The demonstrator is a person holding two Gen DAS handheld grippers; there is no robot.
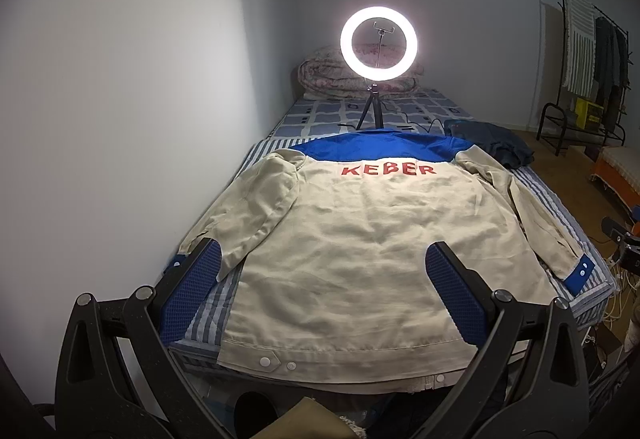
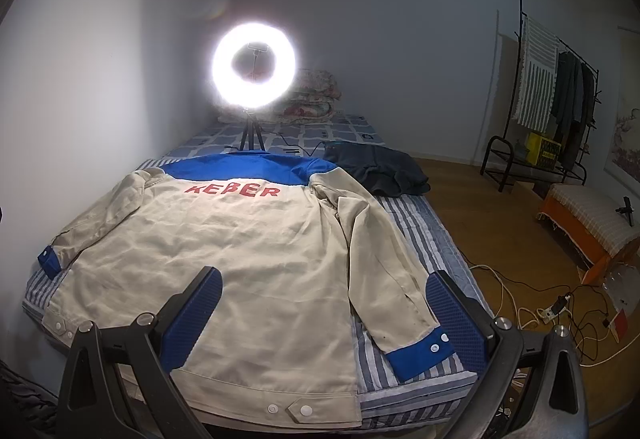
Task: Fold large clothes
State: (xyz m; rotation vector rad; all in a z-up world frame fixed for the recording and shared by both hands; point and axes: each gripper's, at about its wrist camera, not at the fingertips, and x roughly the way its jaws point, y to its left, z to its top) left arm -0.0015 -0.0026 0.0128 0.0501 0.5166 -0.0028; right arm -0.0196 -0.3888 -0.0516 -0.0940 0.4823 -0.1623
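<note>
A: Laid out where?

B: Flat on a striped bed (image 1: 256, 155), back side up: a beige jacket (image 1: 360, 239) with a blue yoke and red lettering across the shoulders. Hem toward the cameras, collar toward a lit ring light (image 1: 379, 43) standing farther up the bed.

A: Any fold made yet?

B: None visible. Body spread full width, somewhat wrinkled. Left sleeve (image 1: 256, 207) angled out along the wall side, right sleeve (image 2: 384, 259) trailing down the other side, its blue cuff (image 2: 424, 351) resting on the striped cover just beside the hem corner. Judged from that: task at its very start, everything left to do, sleeves in first, then body halved.

A: And the grippers?

B: Left gripper (image 1: 322, 299) hovering above the hem's left part, fingers spread wide, holding nothing. Right gripper (image 2: 324, 315) above the hem's right part and the cuff, likewise wide and empty. Touching cloth or not: hard to tell, probably apart.

A: Anything else close by?

B: Dark clothes (image 2: 376, 171) heaped beyond the right shoulder, apart from the jacket.
</note>
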